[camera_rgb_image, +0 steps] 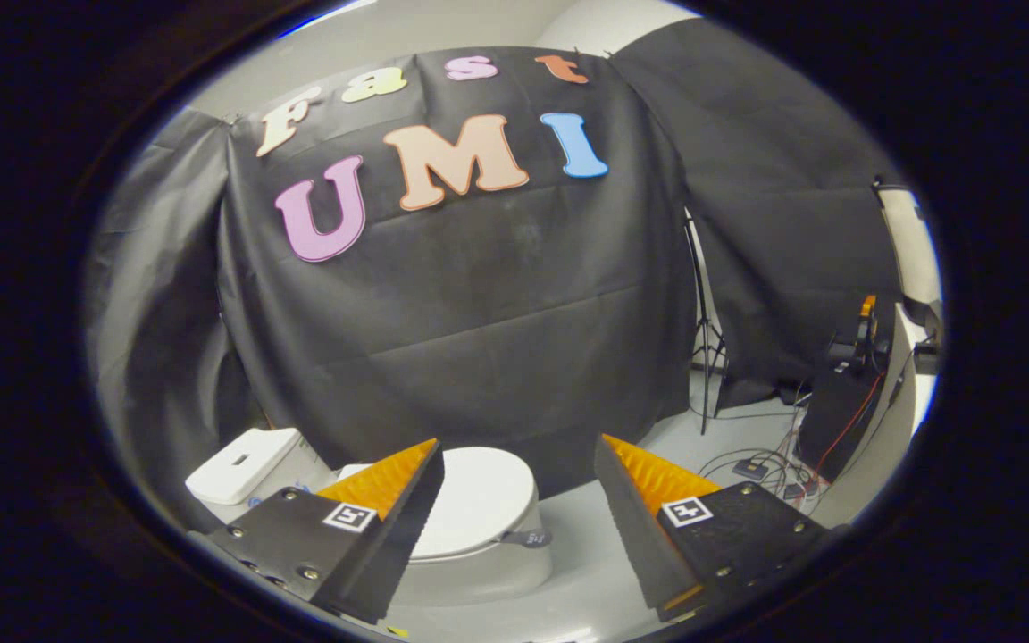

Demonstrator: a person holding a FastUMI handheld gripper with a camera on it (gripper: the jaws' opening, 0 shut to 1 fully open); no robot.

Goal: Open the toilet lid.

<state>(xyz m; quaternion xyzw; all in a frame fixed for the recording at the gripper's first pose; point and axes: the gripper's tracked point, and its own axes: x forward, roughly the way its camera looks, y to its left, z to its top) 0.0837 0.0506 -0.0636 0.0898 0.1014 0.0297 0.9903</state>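
Tool [514, 500] fingers spread wide, holding nothing, toilet lid [477, 509] down flat on the bowl ahead at 11 o'clock, tank [242, 464] at 10, small tab [528, 538] sticking out toward 12.

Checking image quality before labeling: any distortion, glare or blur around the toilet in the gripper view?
Gripper view: strong fisheye bending, so the cloth wall bulges; the toilet lid is evenly lit, without glare, slightly soft; the open gripper is sharp, its left finger covering part of the lid; the tank sits dimmer beside it.
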